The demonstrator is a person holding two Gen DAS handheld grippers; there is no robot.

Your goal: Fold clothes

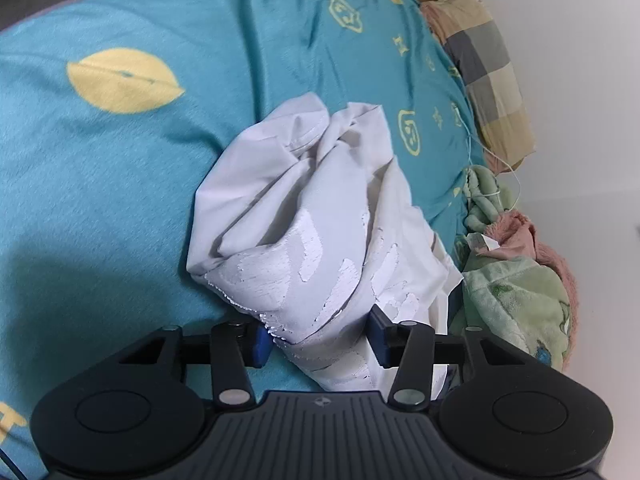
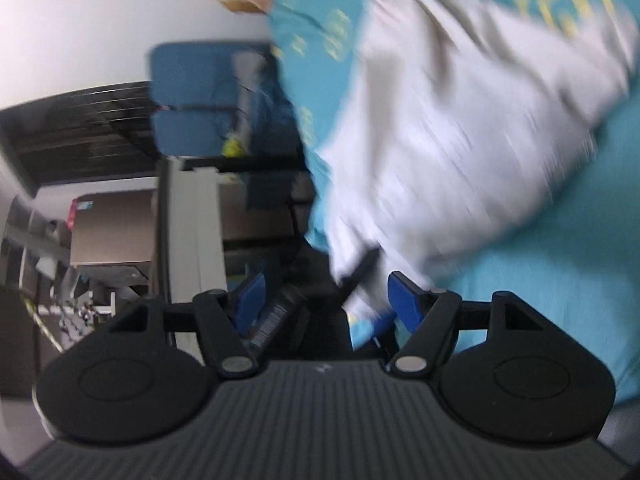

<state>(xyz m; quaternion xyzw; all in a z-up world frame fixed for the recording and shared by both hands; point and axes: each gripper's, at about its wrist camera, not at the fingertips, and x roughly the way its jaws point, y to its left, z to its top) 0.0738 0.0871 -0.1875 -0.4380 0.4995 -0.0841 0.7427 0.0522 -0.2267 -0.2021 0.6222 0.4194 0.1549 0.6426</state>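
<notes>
In the left wrist view, a teal bedsheet (image 1: 140, 168) with pale yellow leaf and emblem prints covers the bed and fills most of the picture. A crumpled white garment (image 1: 304, 216) with a raised white pattern lies on it near the middle, its near end bunched between the blue pads of the left hand-held gripper (image 1: 318, 338). The jaws stand about half closed and both pads press against the cloth, so the garment is gripped there. To the right, at the bed's edge, lie a checked pillow (image 1: 492, 76) in grey, cream and pink and a heap of green and pink fleece blanket (image 1: 516, 280). Behind them is a plain white wall (image 1: 580, 20).

The right wrist view is blurred. The same white garment (image 2: 472, 128) spreads over the teal sheet (image 2: 560, 260) in the upper right. The right hand-held gripper (image 2: 326, 300) has its blue pads wide apart; a corner of the garment hangs just beside the right pad, but the blur hides whether they touch. To the left the room opens out: a blue chair (image 2: 192, 96), a dark floor (image 2: 80, 128), a brown cardboard box (image 2: 112, 232) and cluttered shelving.
</notes>
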